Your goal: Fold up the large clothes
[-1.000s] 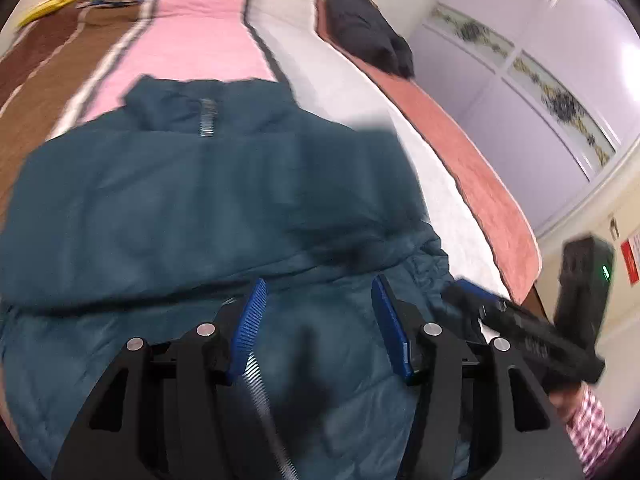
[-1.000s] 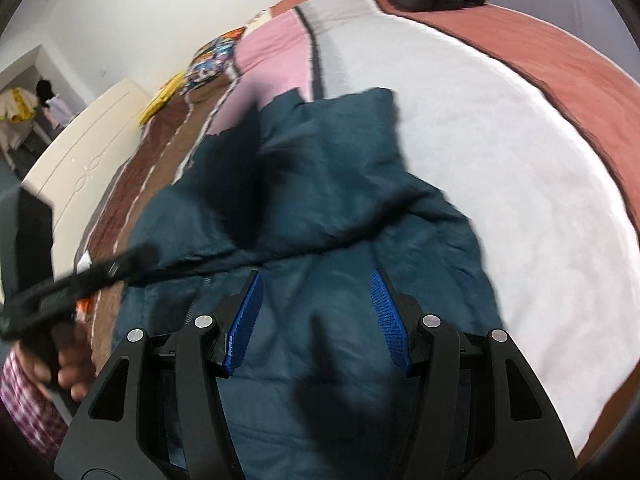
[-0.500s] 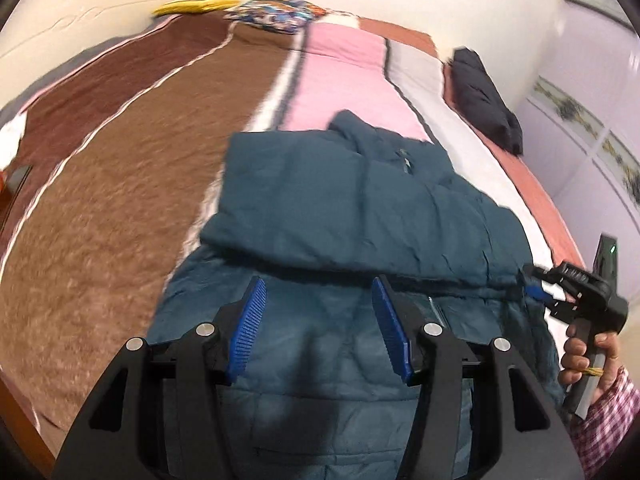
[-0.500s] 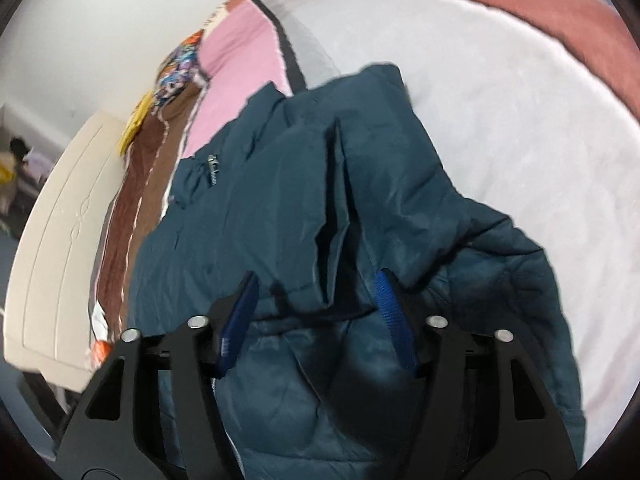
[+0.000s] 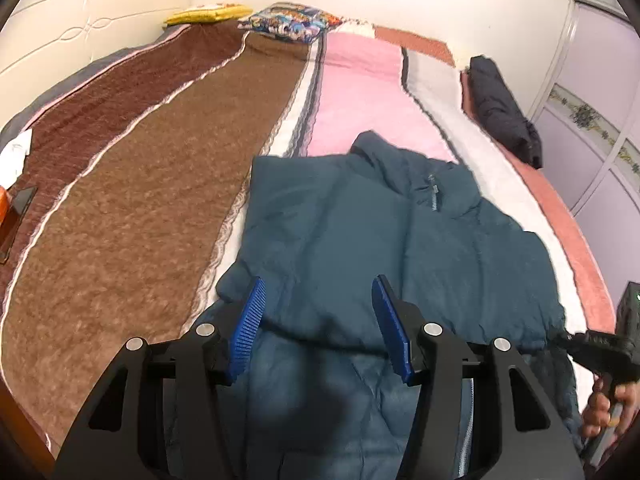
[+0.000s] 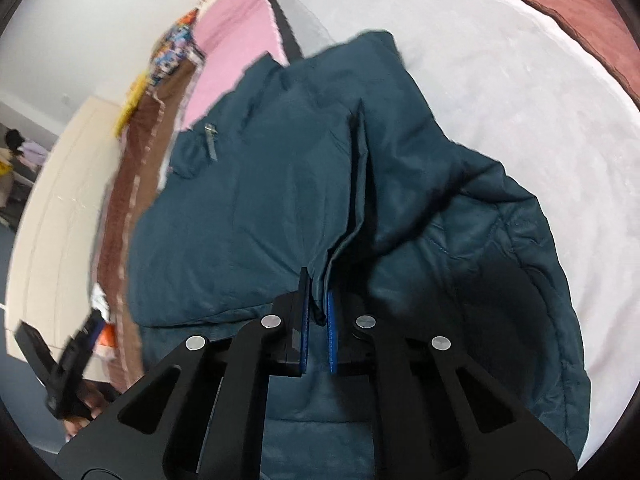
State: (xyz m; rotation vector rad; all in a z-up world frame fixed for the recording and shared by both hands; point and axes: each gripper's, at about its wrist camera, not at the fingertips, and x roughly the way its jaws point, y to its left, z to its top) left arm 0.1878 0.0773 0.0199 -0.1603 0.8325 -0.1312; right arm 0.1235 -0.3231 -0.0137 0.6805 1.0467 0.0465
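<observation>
Jacket (image 5: 360, 240), teal and padded, lies on the striped bed (image 5: 132, 184) across the centre and lower right of the left wrist view, its upper part folded over the lower. Left gripper (image 5: 320, 328) hovers over the fold at bottom centre, jaws wide, holding nothing.

Right wrist view: right gripper (image 6: 316, 320), bottom centre, is pinched narrow on a raised jacket (image 6: 280, 184) fold.

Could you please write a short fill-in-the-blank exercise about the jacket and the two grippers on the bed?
1. The right gripper is shut on a fold of the ____ jacket.
2. The left gripper is ____, holding nothing.
3. The jacket's zipper pull sits at its ____.

Missing words: teal; open; collar
</observation>
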